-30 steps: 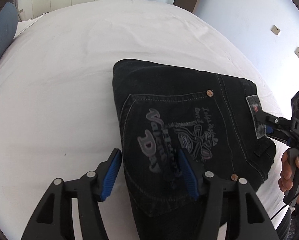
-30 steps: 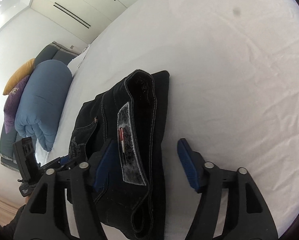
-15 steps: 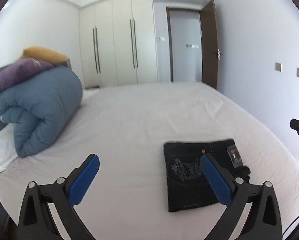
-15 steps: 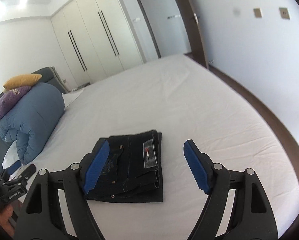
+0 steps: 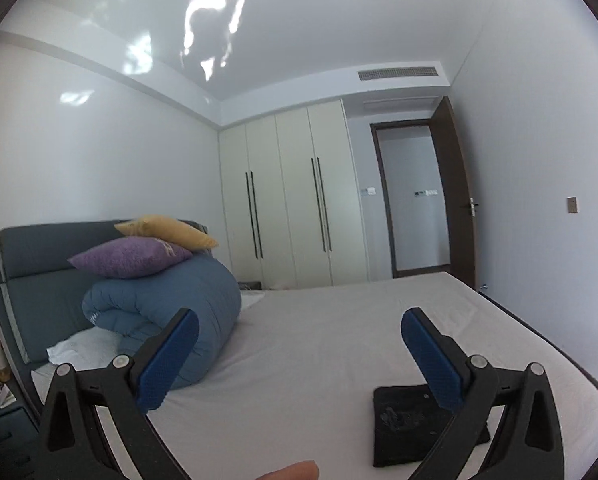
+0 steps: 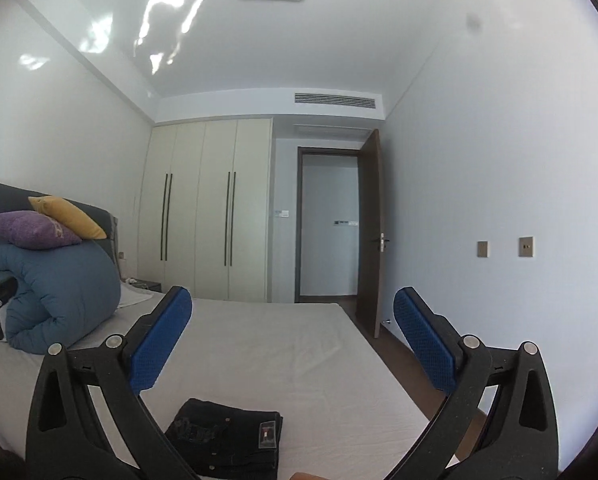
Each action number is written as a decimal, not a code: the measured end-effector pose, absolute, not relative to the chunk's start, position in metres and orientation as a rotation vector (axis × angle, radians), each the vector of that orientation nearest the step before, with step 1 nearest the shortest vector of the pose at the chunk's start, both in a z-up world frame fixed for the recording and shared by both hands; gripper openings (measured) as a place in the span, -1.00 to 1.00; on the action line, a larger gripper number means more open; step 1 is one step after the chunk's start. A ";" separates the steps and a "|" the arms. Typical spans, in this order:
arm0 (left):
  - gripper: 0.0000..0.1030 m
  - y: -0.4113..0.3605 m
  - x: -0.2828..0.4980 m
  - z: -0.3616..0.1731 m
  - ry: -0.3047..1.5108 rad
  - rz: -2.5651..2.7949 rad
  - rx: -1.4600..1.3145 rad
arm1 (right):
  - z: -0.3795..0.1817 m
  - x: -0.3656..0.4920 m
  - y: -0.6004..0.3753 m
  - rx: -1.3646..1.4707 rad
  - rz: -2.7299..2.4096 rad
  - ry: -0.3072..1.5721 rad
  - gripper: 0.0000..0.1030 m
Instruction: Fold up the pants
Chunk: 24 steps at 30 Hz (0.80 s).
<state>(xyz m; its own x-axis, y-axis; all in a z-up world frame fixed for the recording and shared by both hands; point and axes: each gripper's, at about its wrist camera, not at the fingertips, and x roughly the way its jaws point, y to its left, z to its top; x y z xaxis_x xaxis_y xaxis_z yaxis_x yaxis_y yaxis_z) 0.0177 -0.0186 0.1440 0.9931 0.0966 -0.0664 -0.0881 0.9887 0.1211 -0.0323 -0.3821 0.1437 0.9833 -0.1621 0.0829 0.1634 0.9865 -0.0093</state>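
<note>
Folded black pants [image 6: 227, 442] lie flat on a white bed [image 6: 299, 352].

They form a compact rectangle, waistband label up, near the bed's foot edge, white sheet bare around them. Left gripper [image 5: 299, 354] and right gripper [image 6: 293, 330] hover raised above, level, jaws spread wide, holding nothing.

Left tool [image 5: 299, 336] gapes wide above folded pants [image 5: 409, 424] on the bed [image 5: 319, 360].
</note>
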 end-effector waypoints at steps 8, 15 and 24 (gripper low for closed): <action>1.00 -0.027 0.046 0.106 0.338 0.064 0.134 | 0.133 -0.067 -0.388 0.058 -0.106 0.114 1.00; 1.00 -0.039 0.075 0.044 0.614 -0.002 0.061 | 0.090 -0.013 -0.359 0.021 -0.113 0.340 1.00; 1.00 -0.048 0.086 0.003 0.754 -0.001 0.060 | 0.026 0.044 -0.364 0.122 -0.167 0.618 1.00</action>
